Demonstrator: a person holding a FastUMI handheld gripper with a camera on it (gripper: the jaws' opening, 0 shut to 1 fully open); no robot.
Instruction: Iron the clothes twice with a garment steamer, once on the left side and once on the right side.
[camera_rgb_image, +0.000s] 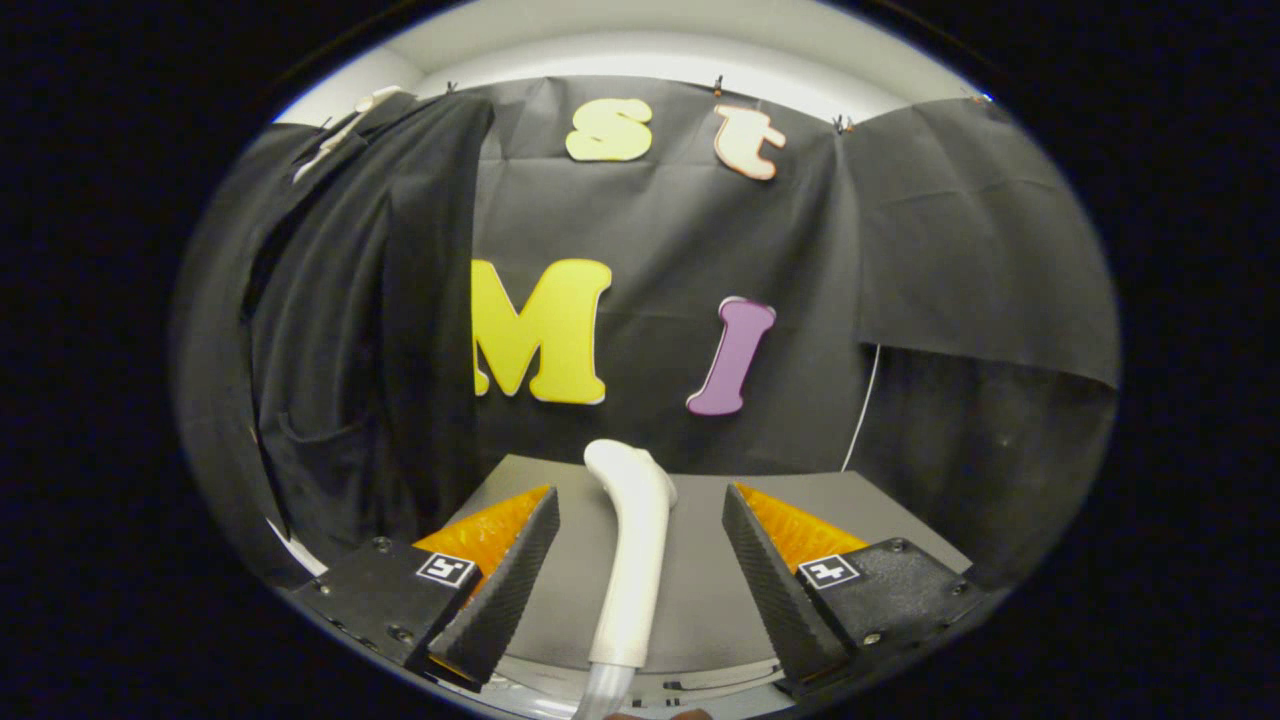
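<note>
A white garment steamer (633, 560) lies on the grey table (880, 505), its handle running lengthwise between my two fingers and its head pointing toward the wall. My gripper (640, 515) is open, a finger standing on each side of the handle with a gap to it on both sides. A dark garment (360, 330) hangs on a white hanger (345, 125) beyond and to the left of the left finger, reaching down to table level.
The black cloth wall closes off the back just behind the table. A thin white cord (862, 410) runs down the wall to the right of the steamer. The table's far edge lies a short way beyond the steamer head.
</note>
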